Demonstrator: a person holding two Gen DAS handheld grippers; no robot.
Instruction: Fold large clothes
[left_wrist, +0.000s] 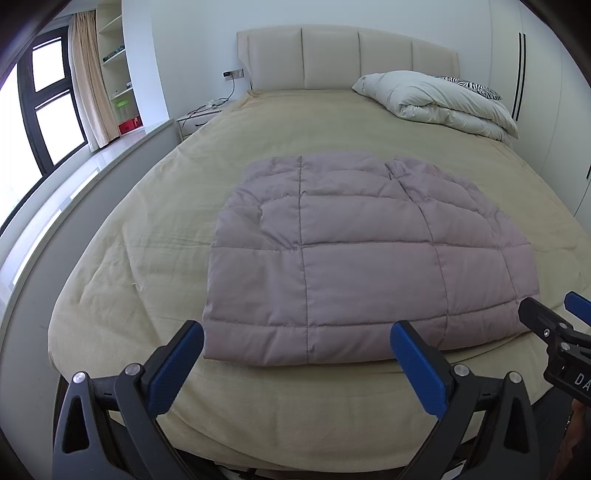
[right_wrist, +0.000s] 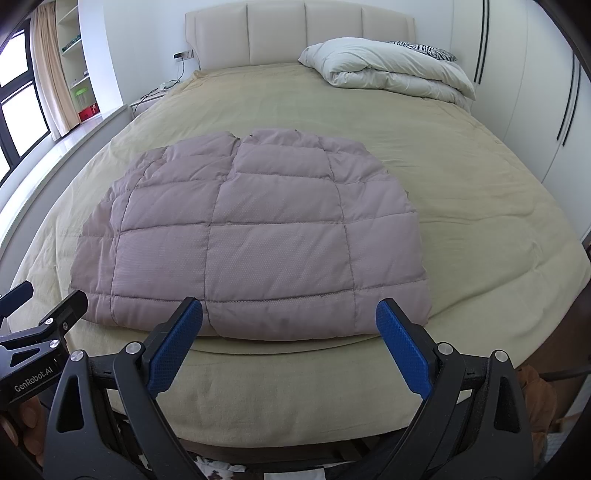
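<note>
A mauve quilted puffer garment (left_wrist: 354, 254) lies folded into a rough rectangle on the beige bed (left_wrist: 155, 229), near its foot; it also shows in the right wrist view (right_wrist: 258, 236). My left gripper (left_wrist: 297, 334) is open and empty, held just above the garment's near edge. My right gripper (right_wrist: 290, 314) is open and empty, held above the near edge further right. Each gripper shows at the edge of the other's view: the right one (left_wrist: 554, 314) and the left one (right_wrist: 44, 299).
A folded white duvet (left_wrist: 439, 99) and a zebra-print pillow (left_wrist: 469, 86) lie at the bed's head on the right. A padded headboard (left_wrist: 343, 59) stands behind. A nightstand (left_wrist: 195, 120), shelves and a window are on the left; wardrobe doors (left_wrist: 546, 110) on the right.
</note>
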